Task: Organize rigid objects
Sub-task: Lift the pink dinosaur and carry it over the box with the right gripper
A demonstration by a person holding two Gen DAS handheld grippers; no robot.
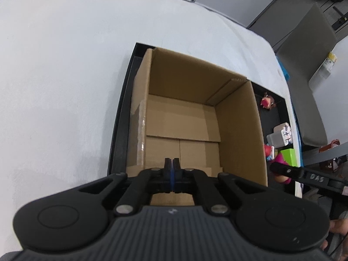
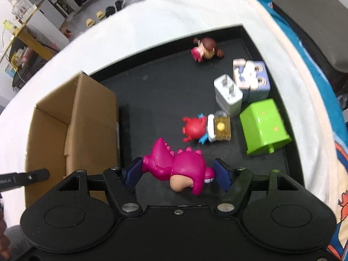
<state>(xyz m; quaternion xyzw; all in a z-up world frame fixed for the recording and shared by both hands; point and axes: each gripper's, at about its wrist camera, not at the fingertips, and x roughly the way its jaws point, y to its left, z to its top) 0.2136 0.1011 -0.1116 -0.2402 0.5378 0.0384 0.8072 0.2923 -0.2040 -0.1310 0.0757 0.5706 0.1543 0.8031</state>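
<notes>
Left wrist view: left tool [image 1: 172,169], fingers pressed together with nothing between them, poised over the near rim of an open cardboard box [image 1: 195,117] whose inside shows only its folded bottom flaps. The box stands in a black tray [image 1: 121,119] on the white-covered counter [image 1: 65,76]. At 3 o'clock of the box, on the tray floor: a brown-haired figurine [image 1: 268,103], a white charger block [image 1: 277,139], a green block [image 1: 288,156]; the right tool's finger crosses in at 4 o'clock. Right wrist view: right tool [image 2: 177,173], jaws spread wide, with a magenta dinosaur toy [image 2: 180,165] lying on its side between the blue pads [image 2: 221,173]; the left pad touches the toy's tail end, while contact at the right pad cannot be told. Beyond the tool at 12 o'clock, a red figure with a yellow translucent piece [image 2: 206,128]; at 1 o'clock, the green block [image 2: 264,126], white charger block [image 2: 228,95] and a pale blue block [image 2: 253,80]; farther off, the brown-haired figurine [image 2: 205,51]. The cardboard box [image 2: 71,119] stands at 10 o'clock on the same black tray [image 2: 250,37].
</notes>
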